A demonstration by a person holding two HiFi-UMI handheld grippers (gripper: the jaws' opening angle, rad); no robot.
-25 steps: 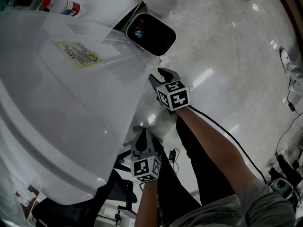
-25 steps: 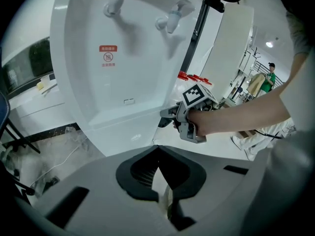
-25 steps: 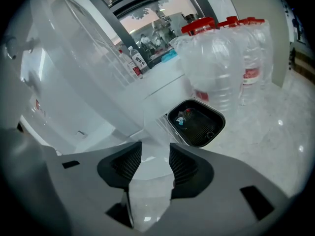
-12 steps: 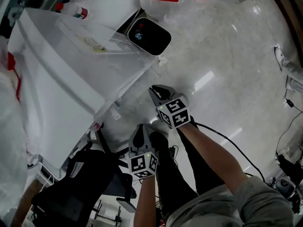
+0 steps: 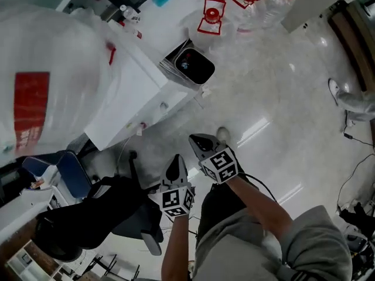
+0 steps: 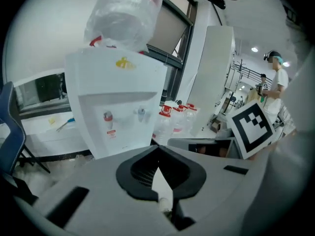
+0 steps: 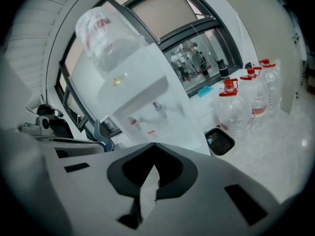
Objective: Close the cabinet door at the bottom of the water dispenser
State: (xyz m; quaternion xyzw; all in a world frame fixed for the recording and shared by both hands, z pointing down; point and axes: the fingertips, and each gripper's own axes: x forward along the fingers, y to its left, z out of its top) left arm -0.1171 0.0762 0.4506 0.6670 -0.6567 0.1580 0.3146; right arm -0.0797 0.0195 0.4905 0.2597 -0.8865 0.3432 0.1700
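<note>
**Both tongs clenched and empty, held clear of the dispenser**

Head view: the water dispenser [image 5: 126, 92] stands at upper left, its white body seen from above with the plastic-wrapped bottle [image 5: 47, 81] on top. A black waste bin [image 5: 193, 66] sits just beside its base, and red-capped water jugs [image 5: 212, 17] stand beyond that. The cabinet door at the bottom cannot be made out from this steep angle. The left gripper [image 5: 176, 161] and right gripper [image 5: 196, 140] sit side by side over the pale floor [image 5: 281, 98], close to the person's body and well apart from the dispenser. Both forearms are drawn in and the tips point forward and somewhat down. I judge this a resting carry, not a reach, since neither tool is near anything it could push.

Left gripper view: the jaws are pressed together with nothing between them. Past them the dispenser's front shows its two taps [image 6: 107, 117], but the gripper's own body covers the lower cabinet, so the door's state stays hidden. The right tool's marker cube [image 6: 251, 129] sits close by at the right.

Right gripper view: these jaws have just been closing and now meet with nothing between them. The dispenser stands ahead, tilted in the frame, which fits a rolled wrist, and its base is again covered
</note>
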